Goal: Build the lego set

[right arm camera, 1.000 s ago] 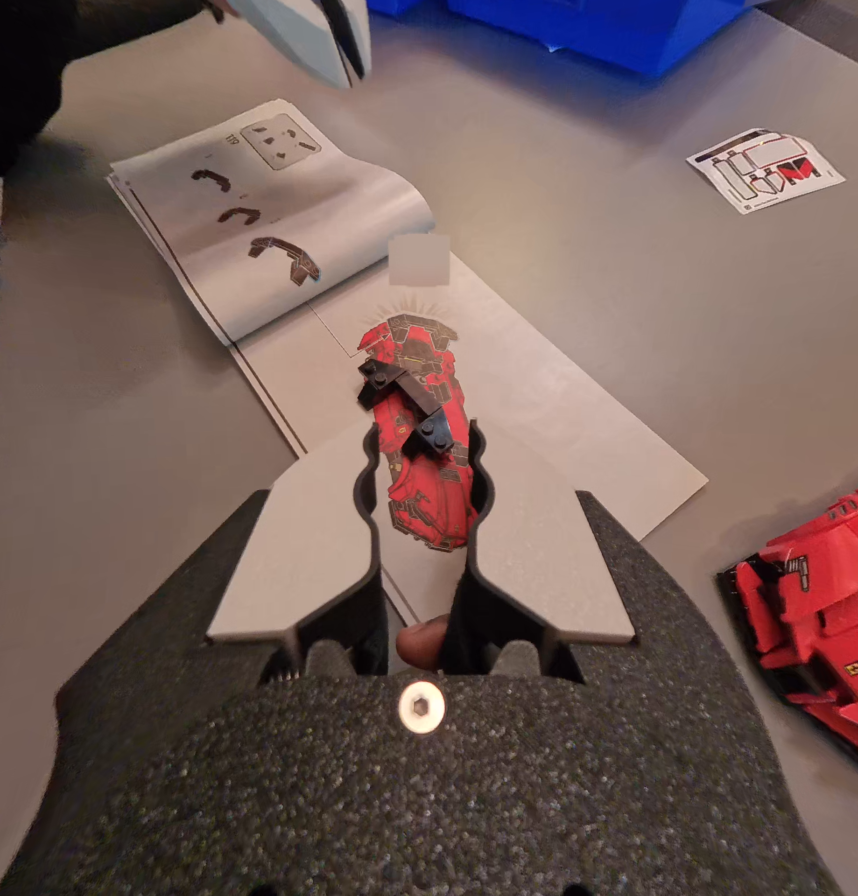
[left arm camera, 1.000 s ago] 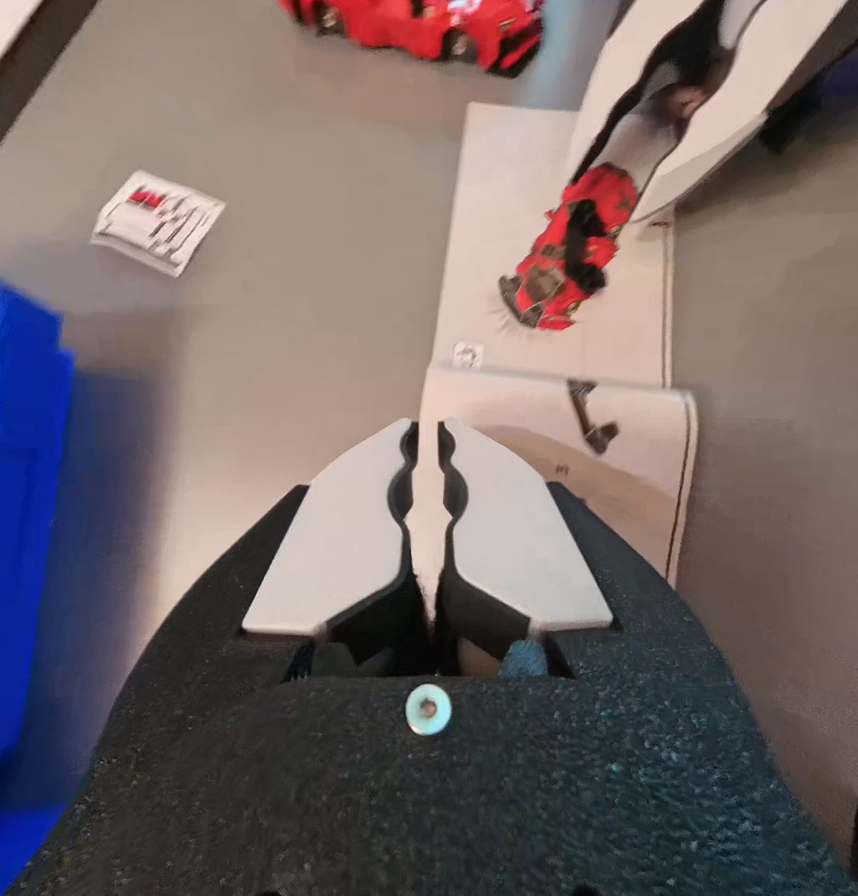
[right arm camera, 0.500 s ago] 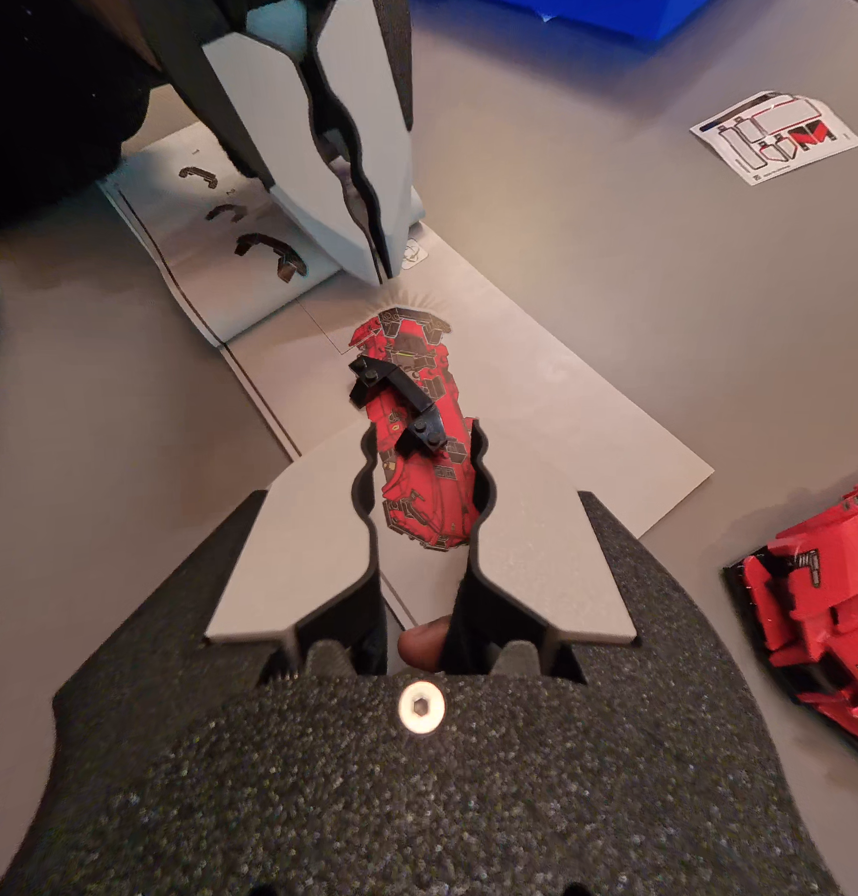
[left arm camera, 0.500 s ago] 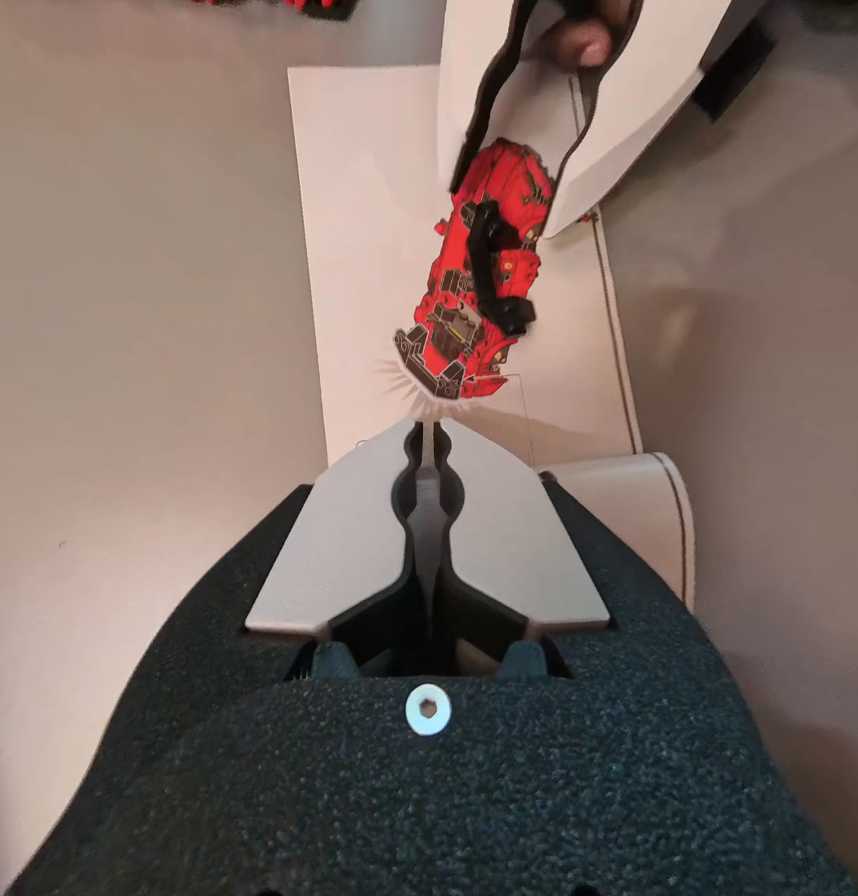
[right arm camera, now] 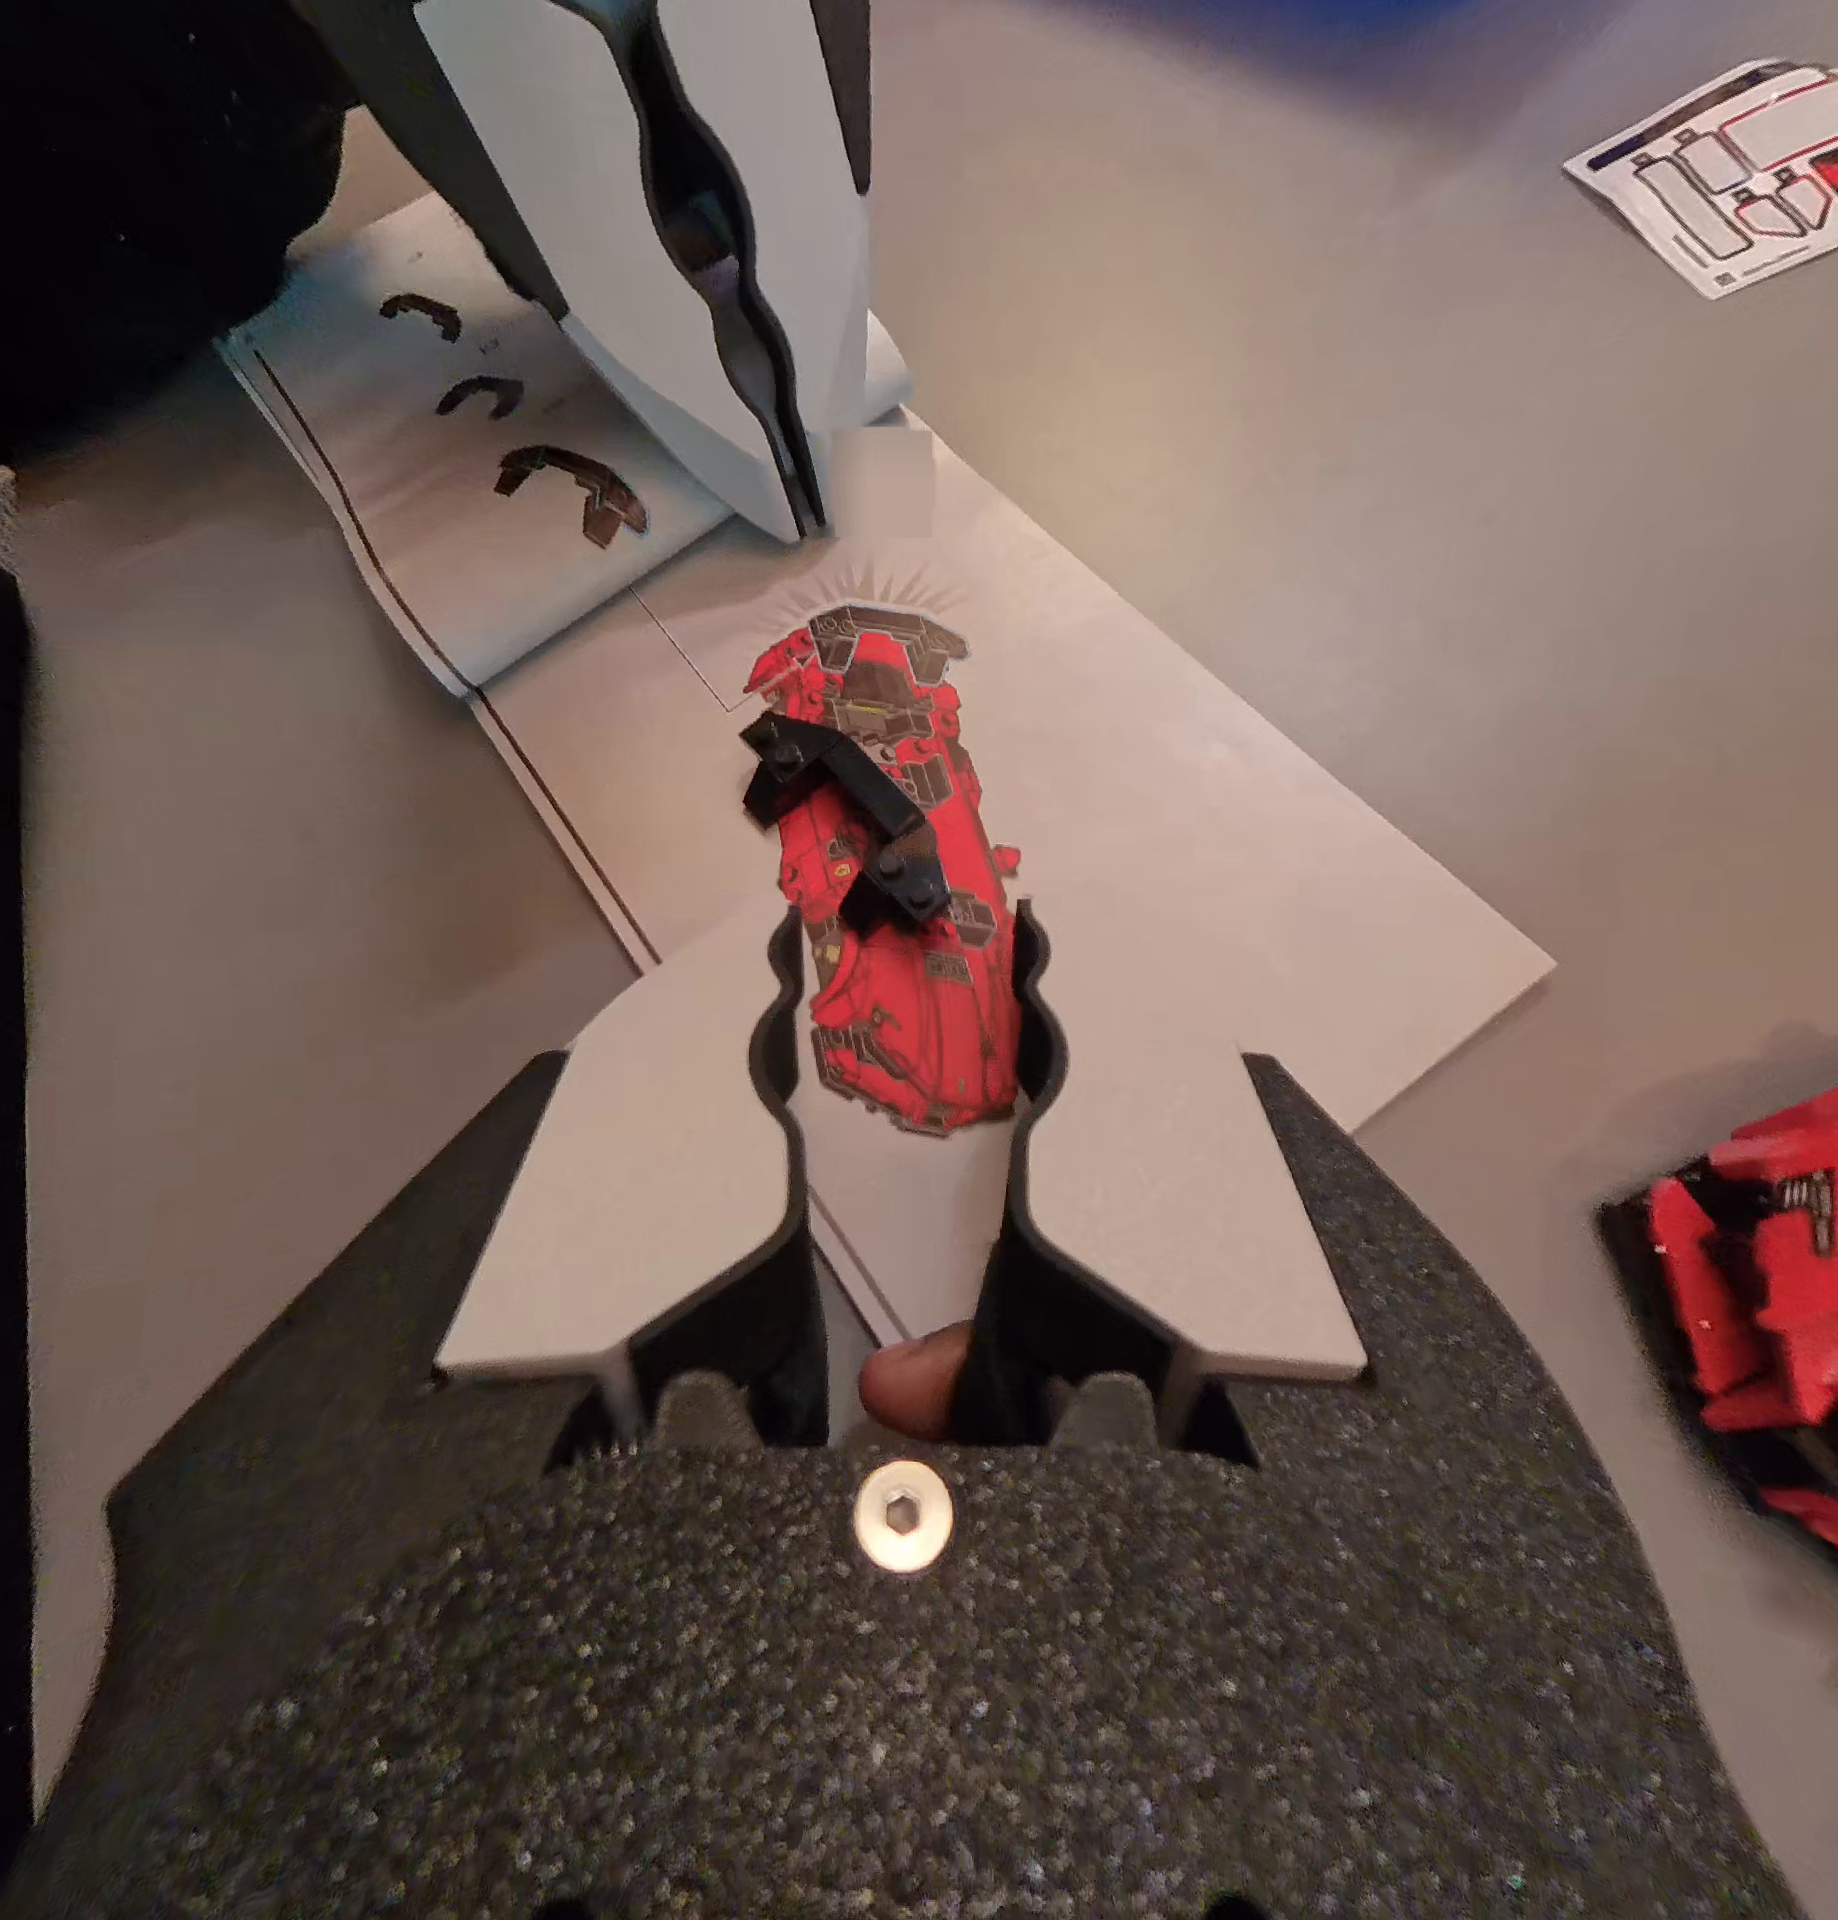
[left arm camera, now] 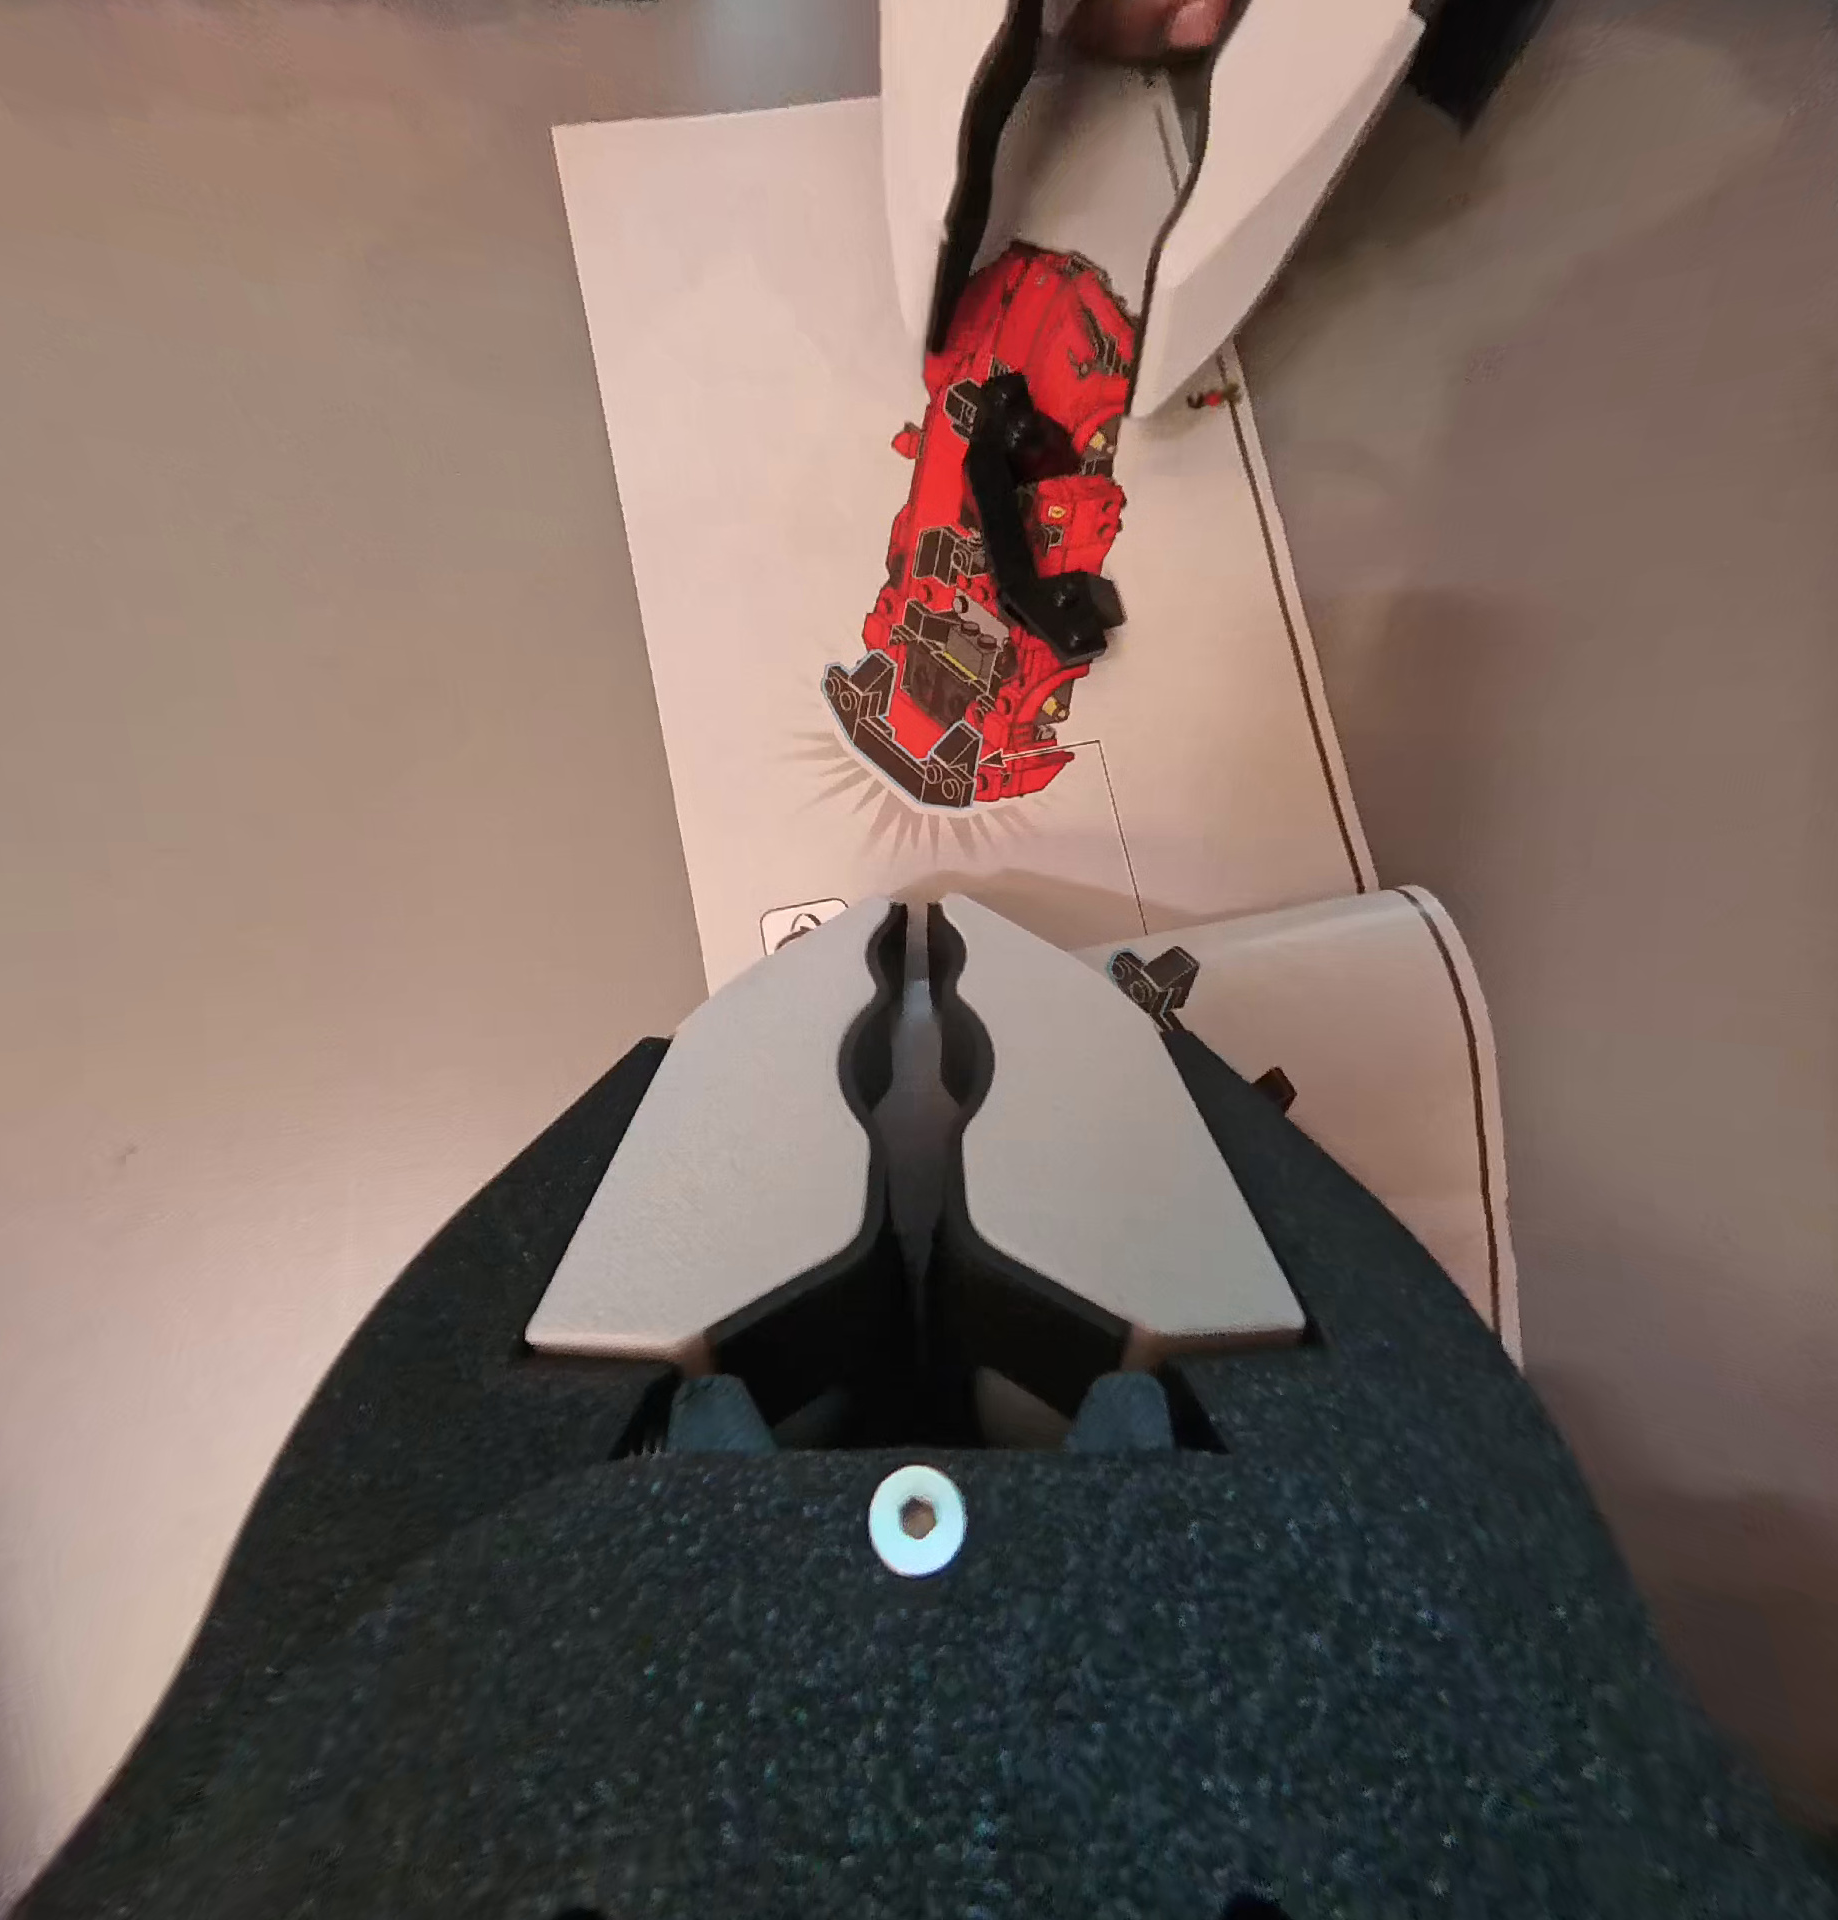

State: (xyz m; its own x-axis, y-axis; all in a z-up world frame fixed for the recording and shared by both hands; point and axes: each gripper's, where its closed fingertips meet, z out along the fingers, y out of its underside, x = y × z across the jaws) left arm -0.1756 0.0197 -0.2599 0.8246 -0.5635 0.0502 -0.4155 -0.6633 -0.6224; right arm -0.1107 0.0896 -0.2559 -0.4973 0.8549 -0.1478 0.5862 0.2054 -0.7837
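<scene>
Having swung in over the instruction booklet (right arm camera: 1154, 831), nearly closed left gripper (left arm camera: 917, 914); wide, empty right gripper (right arm camera: 904, 925) nearing black curved piece (right arm camera: 842, 821); probably picking up; needing closing around it.

Black lego piece (right arm camera: 842, 821): arched assembly of small plates, studs up on both flat ends, lying loose on the open instruction booklet (right arm camera: 1185, 831), directly over its printed red car picture, set crosswise to that picture's length. Same piece in left wrist view (left arm camera: 1029, 535).

Instruction booklet: pale pages, spread flat on the grey table (right arm camera: 1310, 468), one leaf curled up at the spine.

Red lego car (right arm camera: 1767, 1340): partly built, red with black parts, resting on the table near its right edge, well apart from the booklet; blurred.
</scene>
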